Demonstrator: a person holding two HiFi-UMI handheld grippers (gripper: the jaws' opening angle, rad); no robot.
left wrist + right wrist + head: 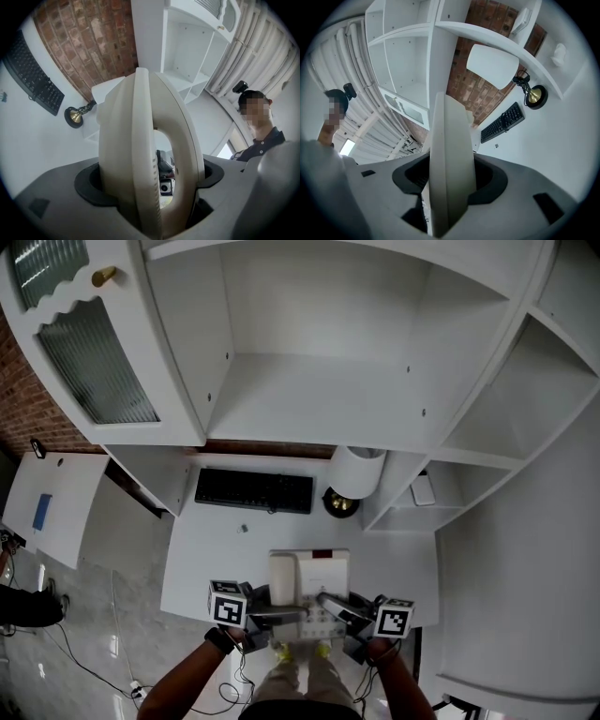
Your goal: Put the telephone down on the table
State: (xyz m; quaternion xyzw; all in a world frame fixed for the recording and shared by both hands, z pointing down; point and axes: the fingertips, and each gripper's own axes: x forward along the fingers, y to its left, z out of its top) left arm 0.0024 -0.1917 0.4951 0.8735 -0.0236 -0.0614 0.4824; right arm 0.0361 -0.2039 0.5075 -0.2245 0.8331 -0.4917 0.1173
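Head view: a cream telephone point(309, 579) sits above the near part of a white table point(206, 549), between the two grippers; the left gripper point(277, 615) comes at it from the left and the right gripper point(333, 604) from the right, each with its marker cube on the outer end; whether the telephone's base touches the tabletop I cannot tell. Farther back on the table lies a black keyboard point(253, 490); to its right stands a small brass bell point(340, 503), with a white lampshade point(358, 472) just behind it. A white cupboard point(319, 381) with bare shelves rises behind the table; a glazed door point(94, 362) hangs at its left.

Left gripper view: the left gripper point(150, 201) is clamped on the telephone point(140, 154) at the handset side; the pale body fills the gap between the jaws and rises upright in front of the camera. The keyboard point(35, 77) lies at the far left on the table, the bell point(74, 116) near a brick wall point(93, 42); a person point(262, 136) stands at the right.

Right gripper view: the right gripper point(450, 187) grips the telephone point(450, 159) by its other edge; the jaws stand fairly wide, pressed on either face of it. Beyond are the keyboard point(502, 123), the bell point(534, 96) and the lampshade point(492, 65); the person point(333, 112) shows at the left.
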